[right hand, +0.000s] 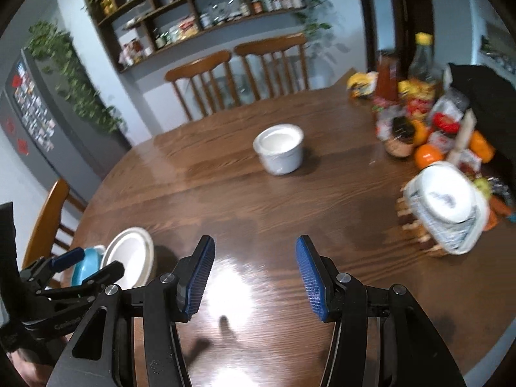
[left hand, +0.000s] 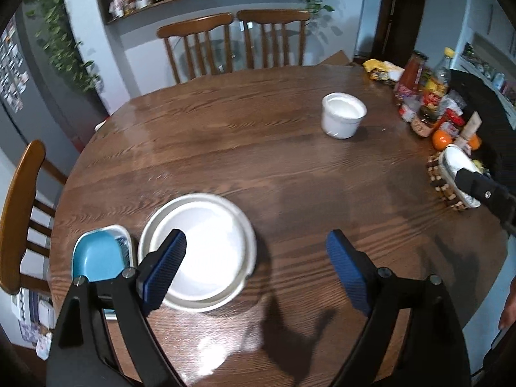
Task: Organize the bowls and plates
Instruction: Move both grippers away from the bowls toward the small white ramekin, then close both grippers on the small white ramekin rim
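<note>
**A:** How do your jaws stand?

**B:** My left gripper (left hand: 258,274) is spread wide with nothing between its blue pads (left hand: 167,271); it hangs above the near left part of the wooden table (left hand: 258,161). My right gripper (right hand: 254,277) is likewise released and empty, over the near middle of the table.

**A:** And the dishes?

**B:** A stack of white plates (left hand: 206,251) lies under my left gripper's left finger, near the table's left edge. Just to its left sits a blue bowl (left hand: 96,254) inside a white rectangular dish (left hand: 127,235). Farther off, right of centre, a small white bowl (left hand: 343,114) stands upright and alone, well apart from the stack.

**A:** Anything on the right?

**B:** A white patterned bowl (right hand: 448,203) lies tipped on a wooden trivet (right hand: 416,222) near the right edge. Behind it is a cluster of groceries (right hand: 416,109), with oranges (right hand: 427,156) among them. Two wooden chairs (left hand: 232,42) stand at the far side.
</note>
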`<act>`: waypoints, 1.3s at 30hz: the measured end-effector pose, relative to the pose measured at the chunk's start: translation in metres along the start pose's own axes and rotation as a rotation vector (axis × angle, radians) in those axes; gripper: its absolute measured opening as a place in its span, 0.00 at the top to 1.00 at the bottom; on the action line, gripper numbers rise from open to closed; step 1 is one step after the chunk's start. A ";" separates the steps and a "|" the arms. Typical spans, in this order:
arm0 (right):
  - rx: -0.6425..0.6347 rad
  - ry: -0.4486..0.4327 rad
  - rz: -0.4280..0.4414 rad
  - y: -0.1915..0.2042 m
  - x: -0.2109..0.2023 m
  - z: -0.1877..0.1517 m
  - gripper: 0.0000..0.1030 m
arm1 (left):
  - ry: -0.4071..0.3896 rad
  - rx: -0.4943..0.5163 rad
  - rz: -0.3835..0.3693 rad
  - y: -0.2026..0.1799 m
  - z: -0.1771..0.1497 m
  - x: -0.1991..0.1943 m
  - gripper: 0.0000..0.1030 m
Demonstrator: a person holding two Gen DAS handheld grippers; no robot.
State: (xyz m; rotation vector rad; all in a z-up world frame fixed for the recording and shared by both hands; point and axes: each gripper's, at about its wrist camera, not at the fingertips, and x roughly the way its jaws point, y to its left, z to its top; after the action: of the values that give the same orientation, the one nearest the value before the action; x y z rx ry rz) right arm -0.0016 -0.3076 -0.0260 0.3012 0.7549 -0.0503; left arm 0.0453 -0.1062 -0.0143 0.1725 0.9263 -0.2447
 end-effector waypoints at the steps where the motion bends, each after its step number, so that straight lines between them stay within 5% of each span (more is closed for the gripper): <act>1: 0.001 -0.015 -0.012 -0.006 -0.006 0.003 0.48 | -0.006 0.002 -0.011 -0.004 0.003 -0.002 0.14; 9: -0.016 -0.056 -0.072 -0.032 -0.028 0.039 0.48 | -0.050 -0.018 -0.077 -0.039 0.047 -0.009 0.14; 16: -0.043 -0.003 -0.060 -0.043 -0.003 0.075 0.48 | -0.035 -0.083 -0.086 -0.059 0.088 0.014 0.10; 27: -0.018 0.183 0.007 -0.062 0.119 0.137 0.48 | 0.053 -0.167 -0.035 -0.066 0.149 0.108 0.10; 39: 0.113 0.329 0.128 -0.083 0.233 0.145 0.49 | 0.158 -0.212 -0.047 -0.075 0.163 0.190 0.15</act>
State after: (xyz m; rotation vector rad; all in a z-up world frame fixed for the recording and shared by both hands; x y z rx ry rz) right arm 0.2528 -0.4139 -0.1056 0.4715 1.0590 0.0802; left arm 0.2588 -0.2443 -0.0739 -0.0259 1.1074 -0.1761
